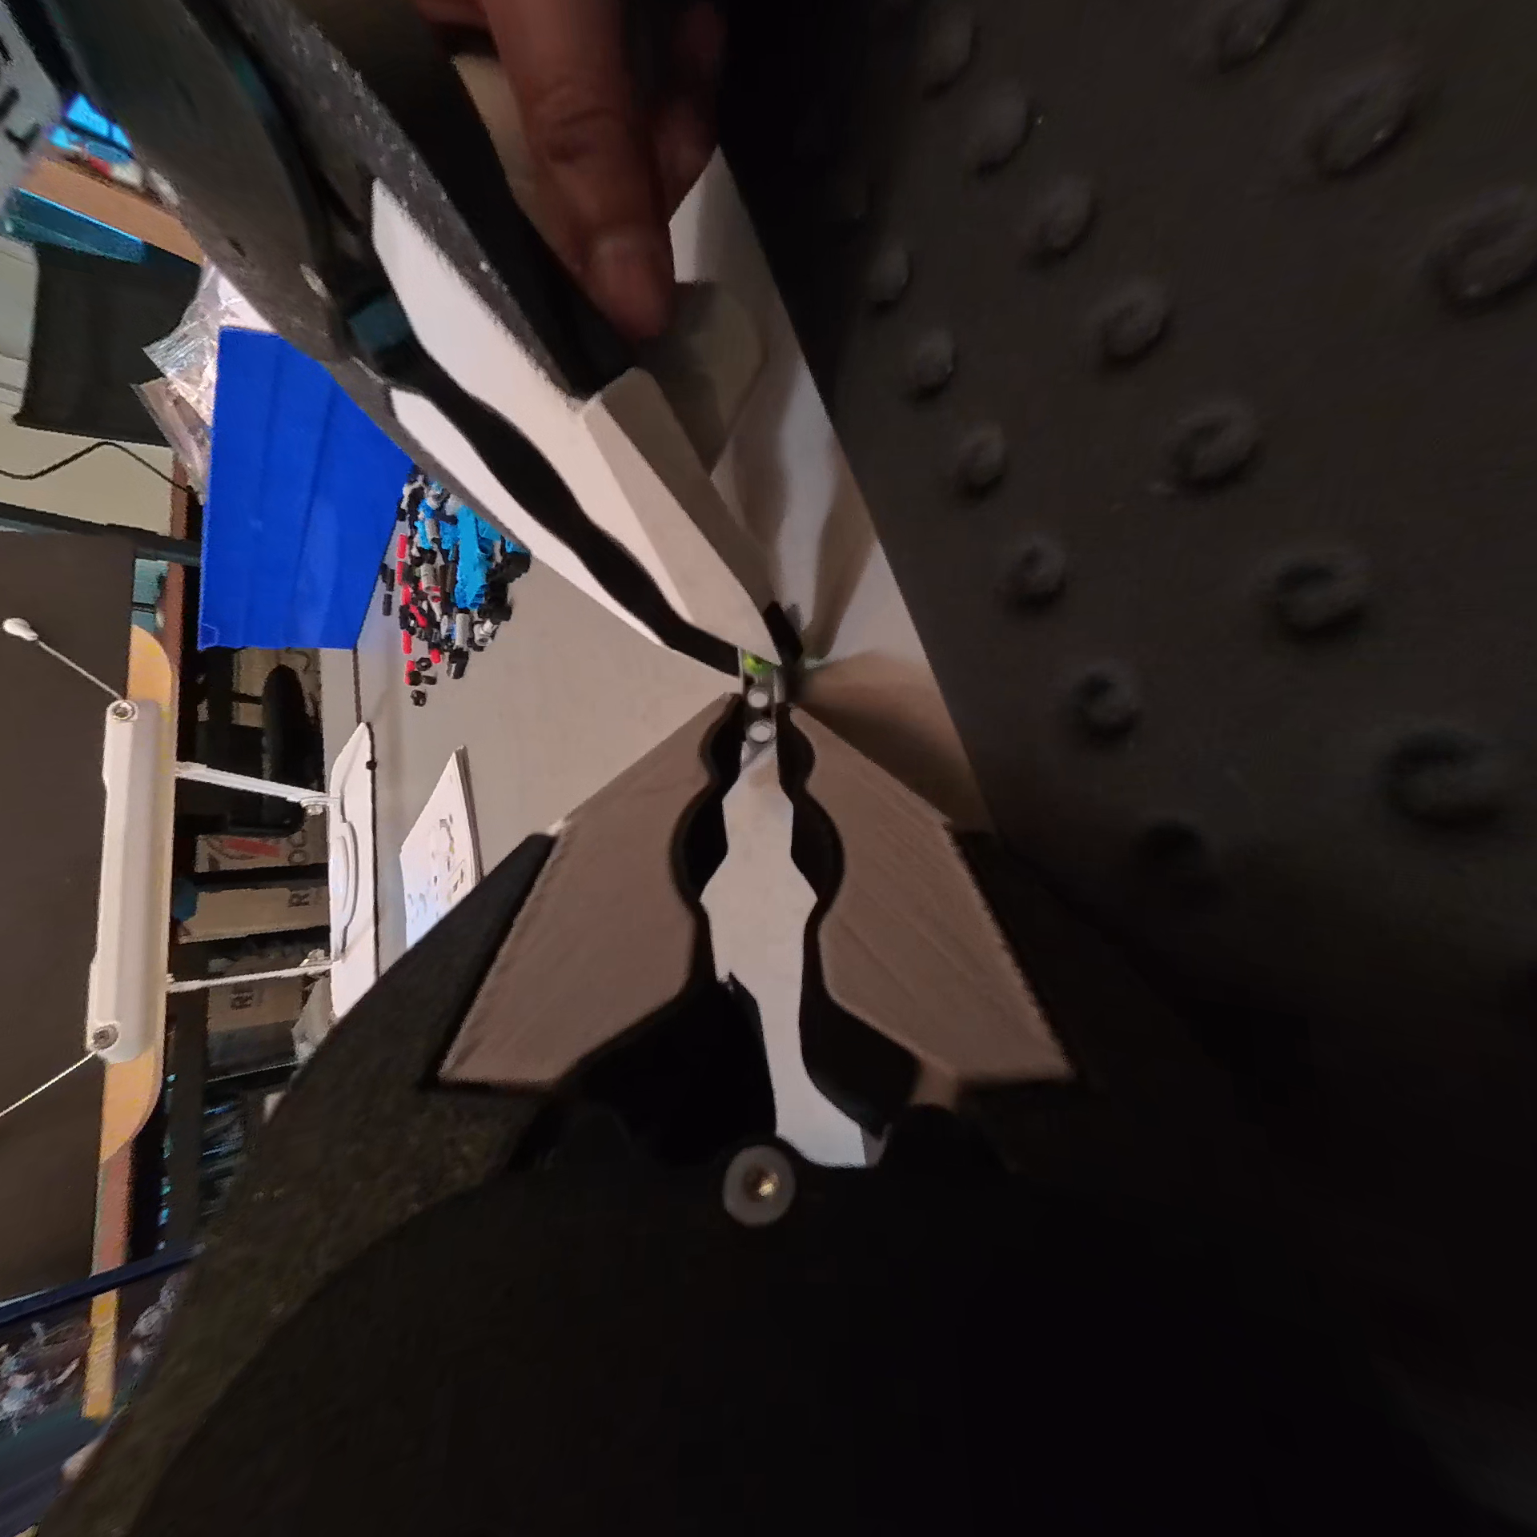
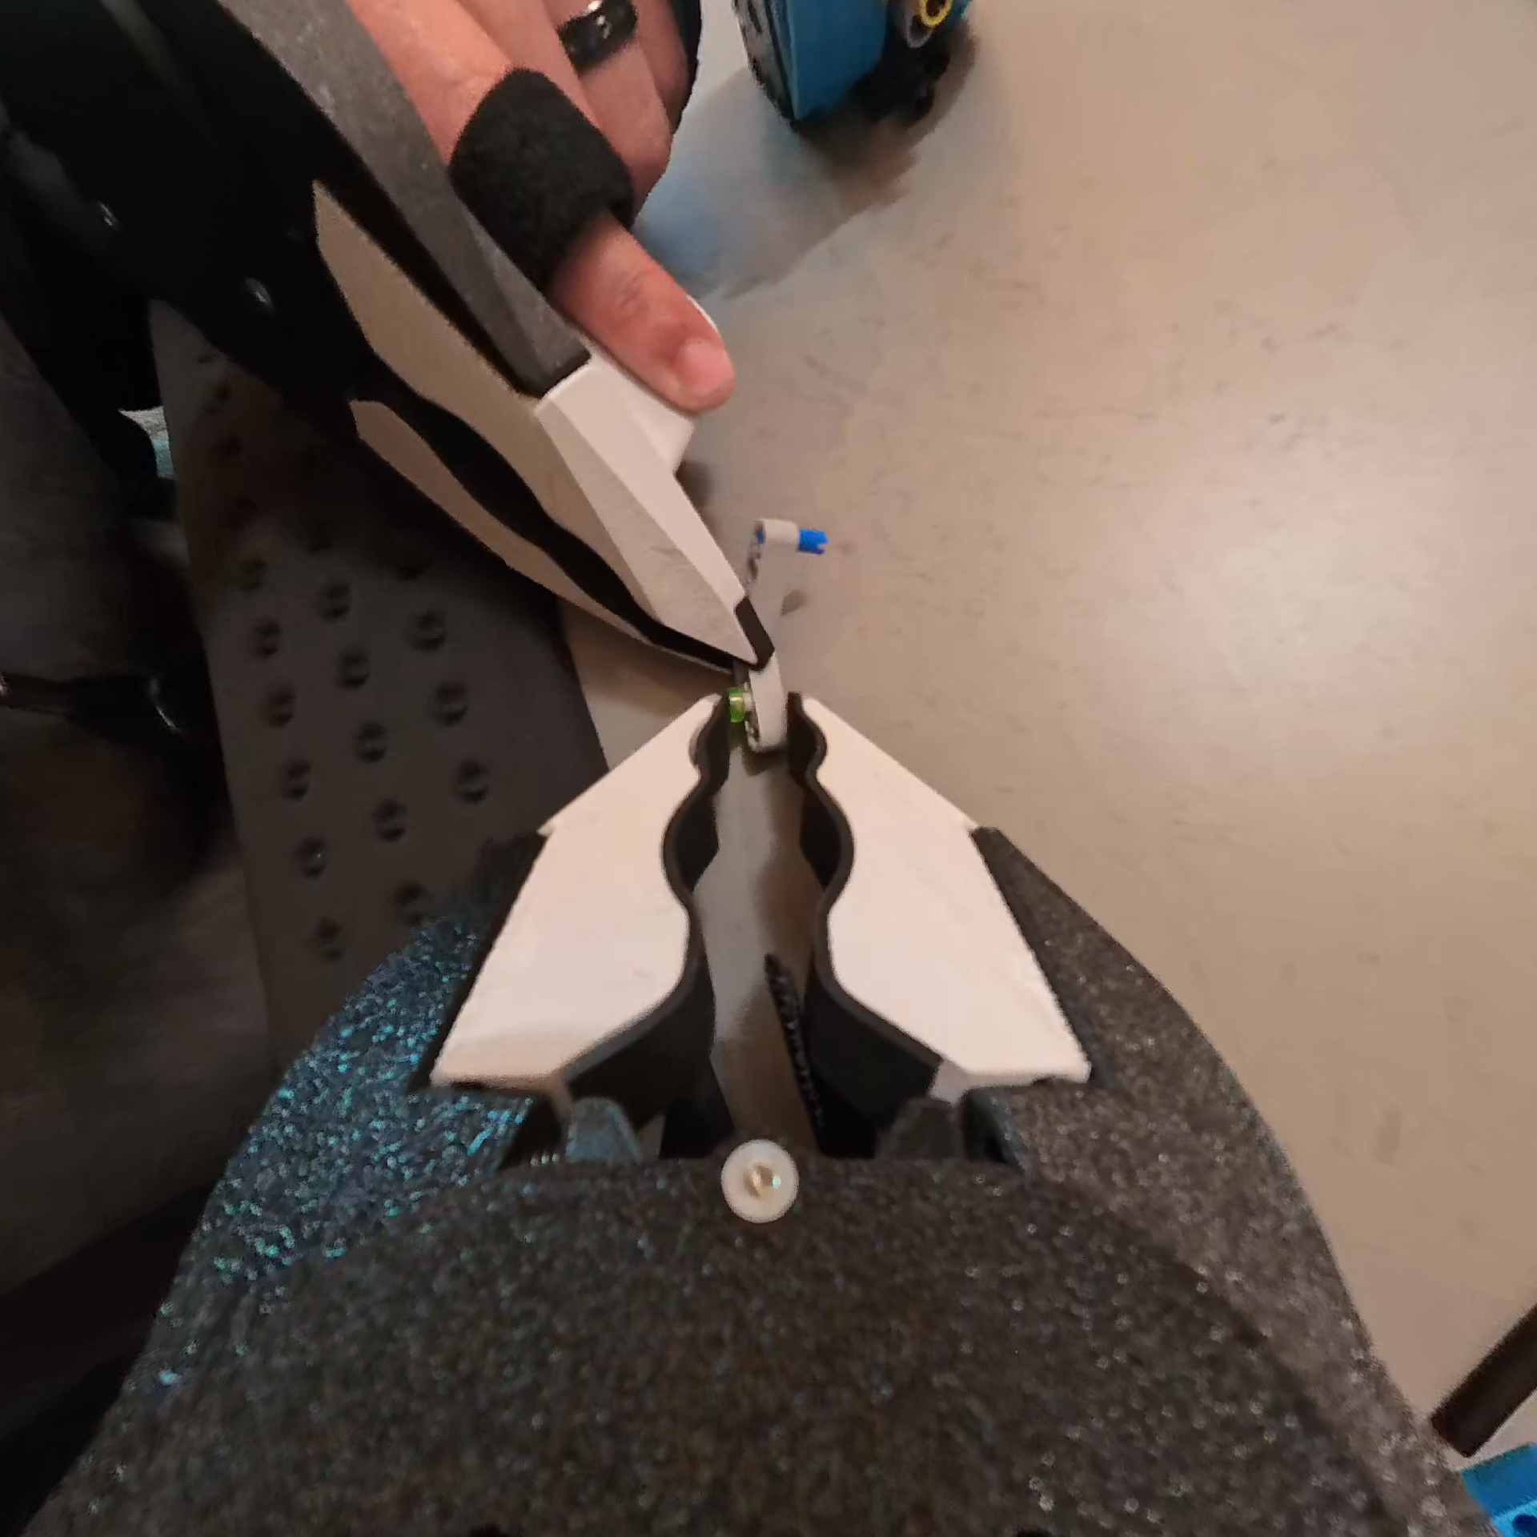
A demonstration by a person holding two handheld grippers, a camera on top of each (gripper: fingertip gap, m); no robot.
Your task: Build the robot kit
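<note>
A small grey beam with holes (image 2: 769, 703) is held between both grippers above the beige table (image 2: 1164, 665). It carries a green pin (image 2: 736, 707) at its near end and a blue pin (image 2: 811, 541) at its far end. My right gripper (image 2: 755, 709) is shut on the beam's near end. My left gripper (image 2: 753, 649) comes in from the upper left, its tips shut on the beam just above. In the left wrist view my left gripper (image 1: 761, 711) pinches the beam (image 1: 758, 719), and the right gripper (image 1: 778, 640) meets it by the green pin (image 1: 755, 664).
A black dimpled mat (image 1: 1247, 416) lies close by and also shows in the right wrist view (image 2: 374, 707). A blue bin (image 1: 291, 499), a pile of small parts (image 1: 449, 574) and a printed sheet (image 1: 441, 840) lie farther off. A blue wheeled model (image 2: 848, 50) stands beyond. Both grippers' tips are close together, under 4 cm apart.
</note>
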